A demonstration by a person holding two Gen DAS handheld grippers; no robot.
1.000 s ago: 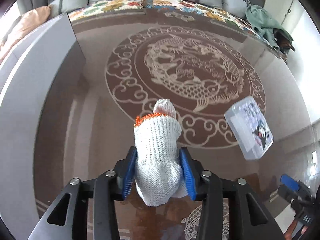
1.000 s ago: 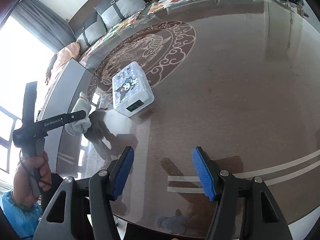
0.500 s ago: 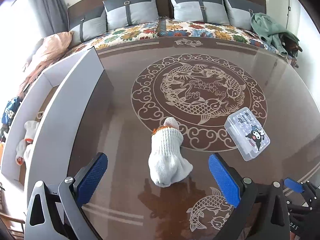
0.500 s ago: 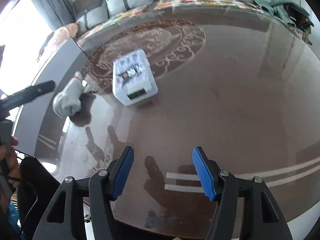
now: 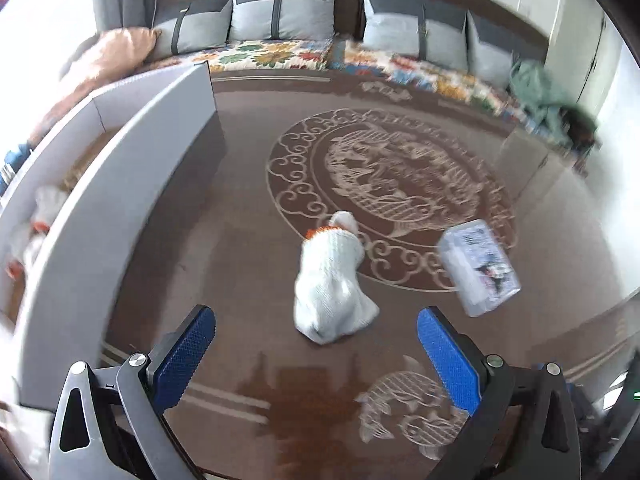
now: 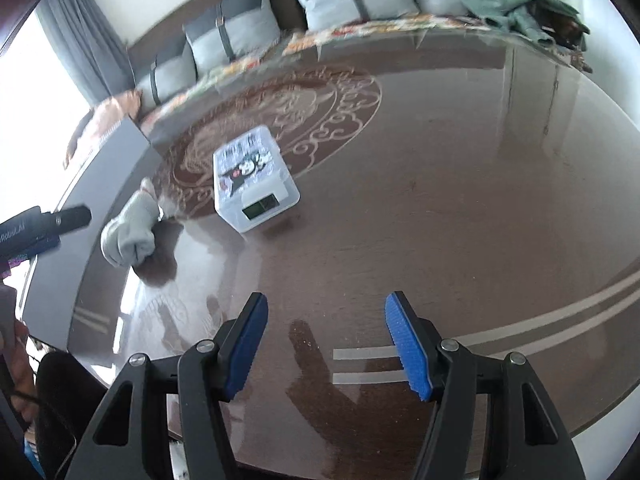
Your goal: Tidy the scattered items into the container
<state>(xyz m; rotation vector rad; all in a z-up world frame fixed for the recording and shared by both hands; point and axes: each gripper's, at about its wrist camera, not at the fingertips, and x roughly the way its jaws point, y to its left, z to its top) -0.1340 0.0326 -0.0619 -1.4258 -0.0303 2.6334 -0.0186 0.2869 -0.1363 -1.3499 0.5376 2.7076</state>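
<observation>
A white knit glove with an orange cuff (image 5: 332, 284) lies on the brown table, also in the right wrist view (image 6: 130, 230). My left gripper (image 5: 316, 354) is open and empty, raised just behind the glove. A clear plastic box with a cartoon sticker (image 5: 478, 266) lies to the glove's right; in the right wrist view (image 6: 254, 178) it is ahead of me to the left. The grey-walled container (image 5: 120, 200) stands at the left, with white gloves inside (image 5: 36, 228). My right gripper (image 6: 326, 346) is open and empty above bare table.
The table has a carved round fish pattern (image 5: 392, 184) in its middle. A sofa with grey cushions (image 5: 280, 12) runs along the far edge, with green clothing (image 5: 540, 96) at its right end. The left gripper's body (image 6: 44, 224) shows at the left of the right wrist view.
My left gripper opened and let go of the glove, which now lies on the table, then pulled back and up. My right gripper has turned slightly, staying open.
</observation>
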